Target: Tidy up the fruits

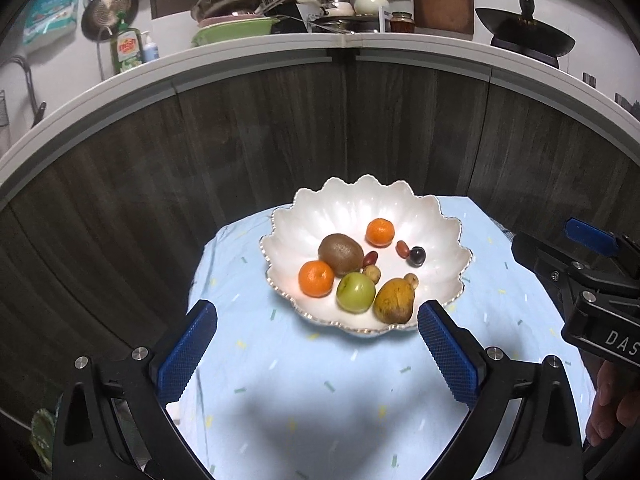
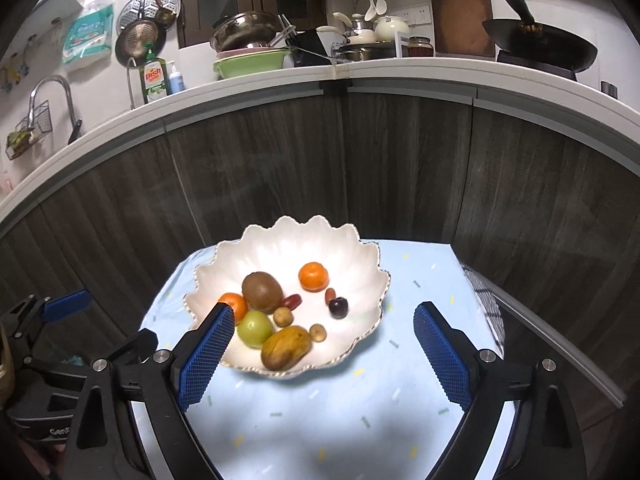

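Both grippers hang above the near part of the blue cloth (image 1: 280, 360); left gripper (image 1: 318, 344) and right gripper (image 2: 322, 354) have fingers wide apart, nothing between; every fruit lies in the white scalloped bowl (image 1: 352, 208) toward the cloth's far edge.

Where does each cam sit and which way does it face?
Left wrist: on the left gripper, angled down at the fruit bowl; own open fingers frame it, right gripper at right edge.
Right wrist: on the right gripper, same aim; left gripper at left edge.
Shared: bowl, blue cloth, kitchen counter.
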Motion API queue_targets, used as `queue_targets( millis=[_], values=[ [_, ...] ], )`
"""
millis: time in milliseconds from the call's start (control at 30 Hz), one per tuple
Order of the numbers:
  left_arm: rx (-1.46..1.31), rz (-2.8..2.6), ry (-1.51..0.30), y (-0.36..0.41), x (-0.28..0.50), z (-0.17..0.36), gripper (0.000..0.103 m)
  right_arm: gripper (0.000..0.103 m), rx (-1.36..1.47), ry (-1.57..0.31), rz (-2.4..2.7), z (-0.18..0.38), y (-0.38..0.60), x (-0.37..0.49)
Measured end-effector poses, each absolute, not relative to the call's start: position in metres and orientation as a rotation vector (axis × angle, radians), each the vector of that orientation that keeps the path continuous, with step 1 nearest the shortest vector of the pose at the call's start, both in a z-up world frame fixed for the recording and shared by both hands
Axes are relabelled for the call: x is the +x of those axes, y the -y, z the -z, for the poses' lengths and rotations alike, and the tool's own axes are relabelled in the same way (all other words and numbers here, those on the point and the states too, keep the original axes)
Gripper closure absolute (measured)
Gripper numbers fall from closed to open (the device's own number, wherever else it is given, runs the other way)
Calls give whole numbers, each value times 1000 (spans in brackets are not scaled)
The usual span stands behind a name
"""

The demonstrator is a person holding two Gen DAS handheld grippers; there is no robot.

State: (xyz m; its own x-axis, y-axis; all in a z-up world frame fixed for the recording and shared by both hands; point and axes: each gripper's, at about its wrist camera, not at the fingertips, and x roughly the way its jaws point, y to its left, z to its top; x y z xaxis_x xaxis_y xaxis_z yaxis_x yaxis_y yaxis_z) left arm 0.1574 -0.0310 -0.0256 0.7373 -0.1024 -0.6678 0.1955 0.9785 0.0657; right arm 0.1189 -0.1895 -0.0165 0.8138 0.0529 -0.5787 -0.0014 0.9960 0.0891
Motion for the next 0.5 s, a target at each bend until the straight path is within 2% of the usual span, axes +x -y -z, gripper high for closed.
queue_targets(
  millis=[500],
  values=[
    [80, 70, -724, 11, 93, 19, 1, 11, 49, -599, -15, 2, 176, 55]
  ],
)
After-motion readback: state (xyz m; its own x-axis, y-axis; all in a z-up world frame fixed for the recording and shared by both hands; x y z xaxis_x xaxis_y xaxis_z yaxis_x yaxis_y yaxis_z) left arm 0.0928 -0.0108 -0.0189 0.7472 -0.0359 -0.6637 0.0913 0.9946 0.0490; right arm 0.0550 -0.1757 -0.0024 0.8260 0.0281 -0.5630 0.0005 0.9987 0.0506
